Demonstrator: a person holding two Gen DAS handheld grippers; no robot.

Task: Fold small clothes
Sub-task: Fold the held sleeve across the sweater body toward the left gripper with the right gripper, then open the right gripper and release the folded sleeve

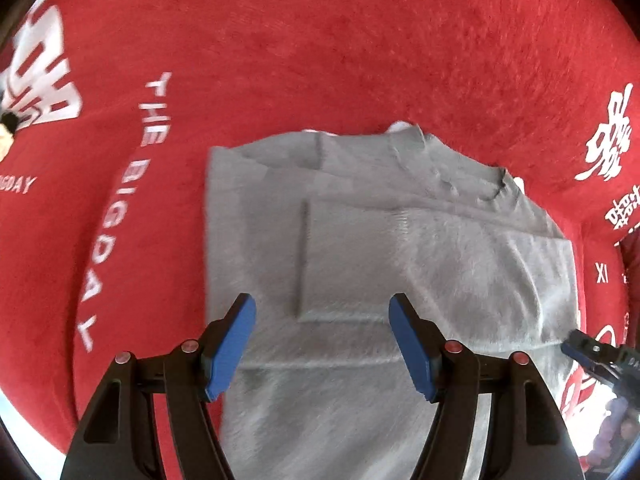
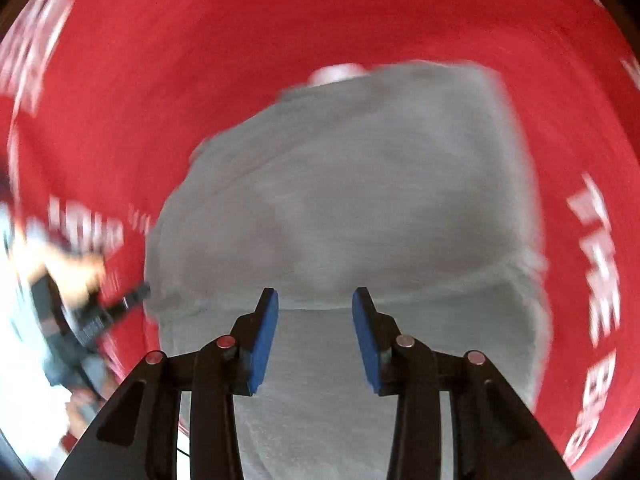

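A grey fuzzy sweater (image 1: 400, 240) lies folded on the red cloth (image 1: 320, 40), its collar toward the far right and a sleeve folded across its front. My left gripper (image 1: 322, 300) hangs open over the sweater's near part, with nothing between its blue pads. At the sweater's right edge the right gripper (image 1: 580, 350) shows as a small dark tip. The right wrist view is blurred: the sweater (image 2: 360, 180) fills the middle, and my right gripper (image 2: 315, 294) stands open above it, holding nothing. The left gripper (image 2: 120, 304), with a hand on it, is at the sweater's left edge.
The red cloth (image 2: 240, 40) carries white lettering (image 1: 132, 208) to the left of the sweater and white characters (image 1: 608, 140) to the right. A white tag (image 1: 400, 126) peeks out at the sweater's far edge. A small pale object (image 1: 8, 132) sits at the far left.
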